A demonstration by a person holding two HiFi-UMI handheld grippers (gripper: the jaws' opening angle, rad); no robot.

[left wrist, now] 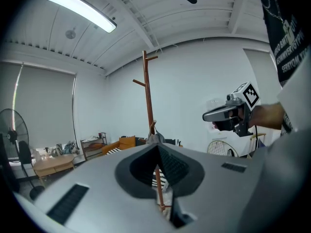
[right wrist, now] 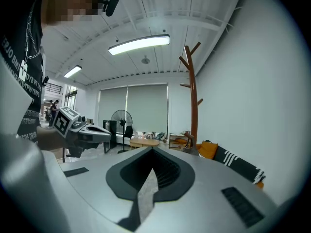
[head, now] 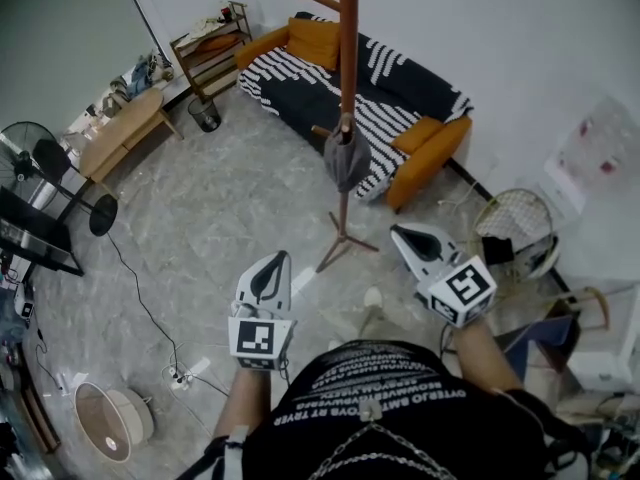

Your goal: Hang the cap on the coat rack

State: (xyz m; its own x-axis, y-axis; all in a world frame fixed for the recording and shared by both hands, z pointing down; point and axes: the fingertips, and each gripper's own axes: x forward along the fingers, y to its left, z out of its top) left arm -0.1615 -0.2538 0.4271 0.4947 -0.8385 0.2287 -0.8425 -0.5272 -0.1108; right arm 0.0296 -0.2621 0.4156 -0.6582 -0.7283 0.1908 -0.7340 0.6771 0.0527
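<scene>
The hanging step looks done. The soft grey fabric cap (head: 346, 158) droops from a short lower peg on the tall reddish-brown wooden coat rack (head: 348, 58), pressed close to its round pole. From above, the crown sags like a limp pouch. Which peg carries it is hard to be sure of from this steep angle, but the left gripper view also shows the cap against the pole, low on the rack.

The left gripper (head: 278, 260) is held on the near side of the rack, well apart from it. Its smooth grey plastic jaws are pressed together with nothing between them. The right gripper (head: 402, 232) is also on the near side and somewhat closer to the rack's splayed feet. Its ribbed dark pads look closed as well, and it carries nothing.

I judge that the next move asks for little: keep both grippers clear of the rack and check that the cap sits securely on its peg.

Under the rack is a glossy grey marble-patterned floor (head: 230, 208). Behind it stands a black-and-white striped sofa with orange cushions (head: 330, 88).
</scene>
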